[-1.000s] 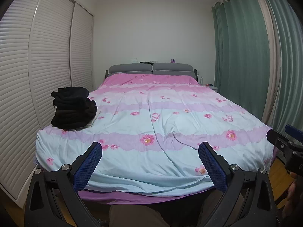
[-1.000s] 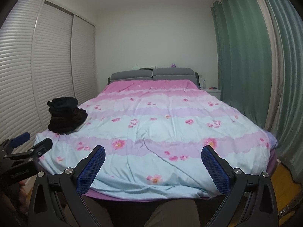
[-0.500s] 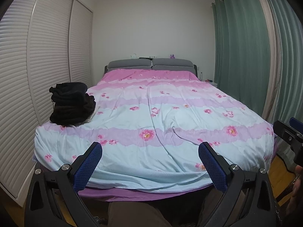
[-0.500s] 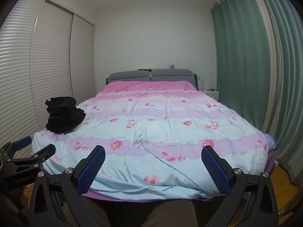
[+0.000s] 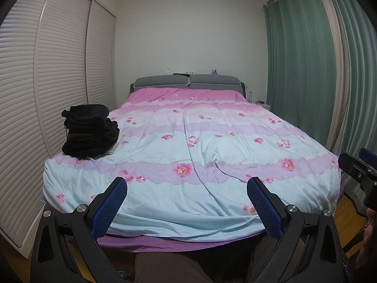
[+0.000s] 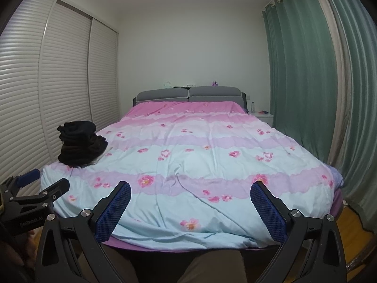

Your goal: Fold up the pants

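Observation:
A pile of dark pants lies on the near left part of the bed, and it also shows in the right wrist view. My left gripper is open and empty, held off the foot of the bed, far from the pile. My right gripper is open and empty, also off the foot of the bed. Each gripper shows at the edge of the other's view, the right one and the left one.
The bed has a pink and light-blue floral cover and a grey headboard. White louvred wardrobe doors line the left side. Green curtains hang on the right. A white nightstand stands by the headboard. Wooden floor shows at the right.
Both grippers have drawn back and dipped a little from the bed, so it sits slightly lower and farther. Both stay open. The pile has not moved.

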### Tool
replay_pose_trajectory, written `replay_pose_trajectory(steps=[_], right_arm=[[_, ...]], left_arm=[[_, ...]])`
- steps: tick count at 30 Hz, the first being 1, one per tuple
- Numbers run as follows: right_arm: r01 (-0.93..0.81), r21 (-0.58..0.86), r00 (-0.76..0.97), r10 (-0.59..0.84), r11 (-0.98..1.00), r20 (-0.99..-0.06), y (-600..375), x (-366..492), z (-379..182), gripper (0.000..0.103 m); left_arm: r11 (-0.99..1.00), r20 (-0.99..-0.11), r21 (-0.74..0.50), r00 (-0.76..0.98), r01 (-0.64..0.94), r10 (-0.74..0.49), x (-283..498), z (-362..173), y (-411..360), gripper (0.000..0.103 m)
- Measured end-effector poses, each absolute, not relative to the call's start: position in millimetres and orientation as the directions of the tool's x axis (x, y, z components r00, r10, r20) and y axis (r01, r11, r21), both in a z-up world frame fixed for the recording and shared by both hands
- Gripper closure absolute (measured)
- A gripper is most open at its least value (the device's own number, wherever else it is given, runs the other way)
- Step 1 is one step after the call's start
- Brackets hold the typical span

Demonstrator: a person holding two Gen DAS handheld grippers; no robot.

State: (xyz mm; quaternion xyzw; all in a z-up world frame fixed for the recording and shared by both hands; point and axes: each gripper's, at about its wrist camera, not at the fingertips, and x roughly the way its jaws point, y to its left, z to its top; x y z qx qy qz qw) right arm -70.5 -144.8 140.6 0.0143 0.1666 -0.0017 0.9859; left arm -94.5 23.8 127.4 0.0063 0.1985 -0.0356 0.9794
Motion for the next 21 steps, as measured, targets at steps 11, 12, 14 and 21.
replay_pose_trajectory(steps=[11, 12, 14, 21], right_arm=[[0.005, 0.028, 0.945, 0.005, 1.0, -0.327, -144.3, -70.2, 142.0, 0.001], [0.005, 0.027, 0.945, 0.004, 1.0, -0.327, -144.7, -69.9, 141.7, 0.001], [0.006, 0.027, 0.945, 0.003, 1.0, -0.327, -144.4, -70.0, 141.6, 0.001], [0.007, 0.028, 0.945, 0.003, 1.0, -0.327, -144.1, -70.1, 141.5, 0.001]], left_arm=[[0.997, -0.387, -0.001, 0.92, 0.071, -0.066, -94.9, 127.3, 22.7, 0.0], [0.997, -0.386, -0.001, 0.92, 0.071, -0.066, -94.7, 127.4, 22.6, 0.0], [0.997, -0.386, -0.001, 0.92, 0.071, -0.066, -94.4, 127.2, 22.6, 0.0], [0.997, -0.386, -0.001, 0.92, 0.071, -0.066, -94.5, 127.2, 22.7, 0.0]])
